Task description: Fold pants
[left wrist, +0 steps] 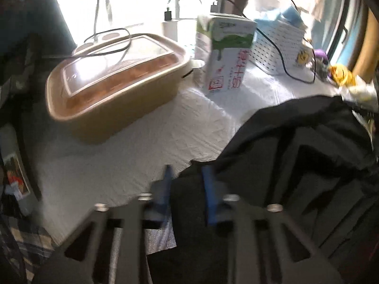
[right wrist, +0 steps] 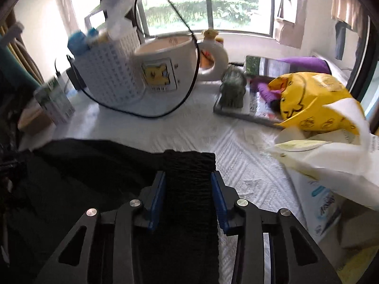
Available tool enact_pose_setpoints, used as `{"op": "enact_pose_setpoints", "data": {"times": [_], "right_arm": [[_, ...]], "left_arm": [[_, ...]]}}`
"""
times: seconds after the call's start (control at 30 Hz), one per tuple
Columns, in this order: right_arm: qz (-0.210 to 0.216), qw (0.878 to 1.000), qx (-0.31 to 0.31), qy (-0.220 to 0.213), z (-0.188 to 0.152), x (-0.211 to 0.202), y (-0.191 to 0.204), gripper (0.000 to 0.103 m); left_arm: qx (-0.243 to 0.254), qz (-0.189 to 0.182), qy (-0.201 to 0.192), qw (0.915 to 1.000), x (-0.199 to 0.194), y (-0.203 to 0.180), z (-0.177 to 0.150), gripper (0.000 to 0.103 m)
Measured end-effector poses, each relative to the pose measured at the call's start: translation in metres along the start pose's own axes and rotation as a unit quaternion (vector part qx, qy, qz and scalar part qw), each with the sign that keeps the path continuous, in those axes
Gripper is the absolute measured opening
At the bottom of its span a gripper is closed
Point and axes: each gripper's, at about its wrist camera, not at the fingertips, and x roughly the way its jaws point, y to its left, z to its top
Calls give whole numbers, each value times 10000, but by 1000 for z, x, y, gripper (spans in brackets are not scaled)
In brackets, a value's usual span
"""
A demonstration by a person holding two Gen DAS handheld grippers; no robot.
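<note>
One pair of black pants on a white quilted cover, with two grippers on it.

Nearest: right gripper, blue pads pinching one ribbed black band of the pants, which fills the gap between them; left gripper, blurred, jaws narrowly apart with dark cloth between, though whether the pads press on it cannot be told. The pants spread across the near cover, their lower part cut off by the frame edge. Mid-distance: one tan lidded container, one milk carton, one yellow bag, one grey tray partly hidden by the bag. Farther: one white perforated basket, one large cup-shaped item, two black cables. The window area in the left view is overexposed.
</note>
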Motion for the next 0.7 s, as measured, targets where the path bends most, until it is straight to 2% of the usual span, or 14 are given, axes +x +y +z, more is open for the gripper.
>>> {"op": "enact_pose_setpoints", "data": {"times": [0.03,0.13,0.2,0.37,0.53,0.6,0.7], "right_arm": [[-88,9999,-55,-52,1,-1,2,22],[-379,9983,-249,-365,9,-13,11,18],[-544,9964,-328,-563,17,-21,15,1],[-581,9950,-213,-784,45,-22,9,1],[-678,9938,-285,-838,56,-18,11,1],[-768,9928,-250,-888,60,-19,8,1],[-882,9921,-146,-875,63,-14,-1,1]], "left_arm": [[47,62,-70,9999,-1,-1,0,13],[242,581,-420,9971,-8,-3,5,8],[239,811,-680,9941,-16,-2,14,7],[211,1132,-1165,9865,-29,1,36,7],[289,1437,-1591,9763,-35,5,51,7],[412,1514,-1693,9730,-32,2,54,8],[525,1593,-1542,9737,-19,0,59,10]]}}
